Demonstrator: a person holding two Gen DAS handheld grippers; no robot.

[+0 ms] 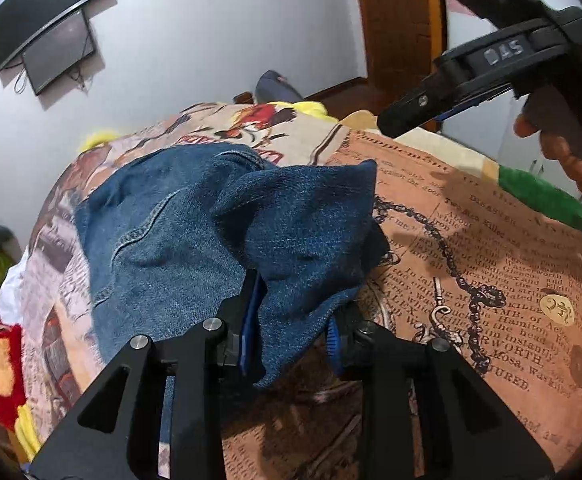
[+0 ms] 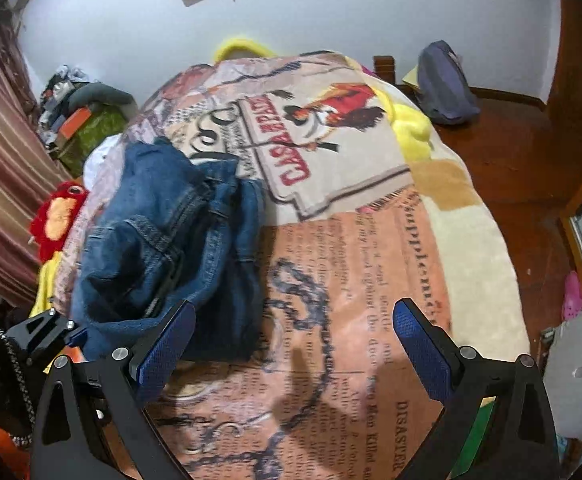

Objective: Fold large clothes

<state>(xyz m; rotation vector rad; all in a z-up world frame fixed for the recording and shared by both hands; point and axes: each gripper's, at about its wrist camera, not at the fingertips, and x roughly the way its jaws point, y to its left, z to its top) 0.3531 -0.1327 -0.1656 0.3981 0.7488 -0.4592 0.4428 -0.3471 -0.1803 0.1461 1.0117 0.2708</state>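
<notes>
We see one task garment, a pair of blue denim jeans (image 1: 163, 240), lying bunched and partly doubled over on the printed bedspread (image 1: 471, 248), toward its left side in the right wrist view. The cloth is mid-blue with pale stitched seams, a curved pocket seam showing on top. One thick fold rises off the heap and runs toward us, lifted clear of the rest. The remainder sits crumpled, not flat.

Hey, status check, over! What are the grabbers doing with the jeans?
Left gripper shut on jeans corner. Right gripper open, empty, above the blanket. Jeans bunched, not folded. Nothing in the way.
</notes>
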